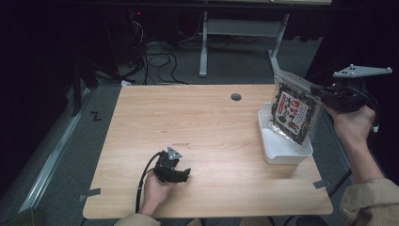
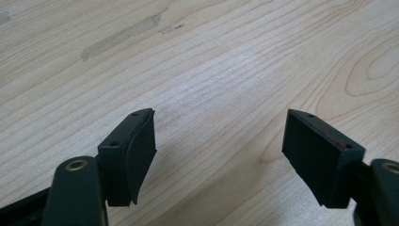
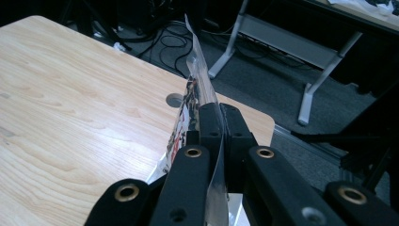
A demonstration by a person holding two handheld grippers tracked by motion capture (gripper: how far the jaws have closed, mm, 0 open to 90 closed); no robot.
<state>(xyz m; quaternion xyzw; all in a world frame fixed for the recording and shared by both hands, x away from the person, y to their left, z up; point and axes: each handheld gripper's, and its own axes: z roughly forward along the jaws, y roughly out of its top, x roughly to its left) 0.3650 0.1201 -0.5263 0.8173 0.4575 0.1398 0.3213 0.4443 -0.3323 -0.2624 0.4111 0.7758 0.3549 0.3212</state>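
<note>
A clear snack packet [image 1: 292, 109] with dark contents and a red and white label hangs upright over the white tray [image 1: 277, 149] at the table's right side. My right gripper [image 1: 323, 93] is shut on the packet's upper right edge; in the right gripper view the packet [image 3: 196, 80] runs edge-on between the closed jaws of that gripper [image 3: 220, 115]. My left gripper [image 1: 181, 175] rests low on the table near the front edge, held by a hand. In the left gripper view its jaws stand wide apart, and that gripper [image 2: 219, 136] is open over bare wood.
The wooden table [image 1: 197, 122] has a round cable hole [image 1: 235, 97] near its back edge. Tape strips [image 1: 89, 194] mark the front corners. Beyond the table lie cables [image 1: 157, 61] on the floor and a grey desk frame [image 1: 244, 33].
</note>
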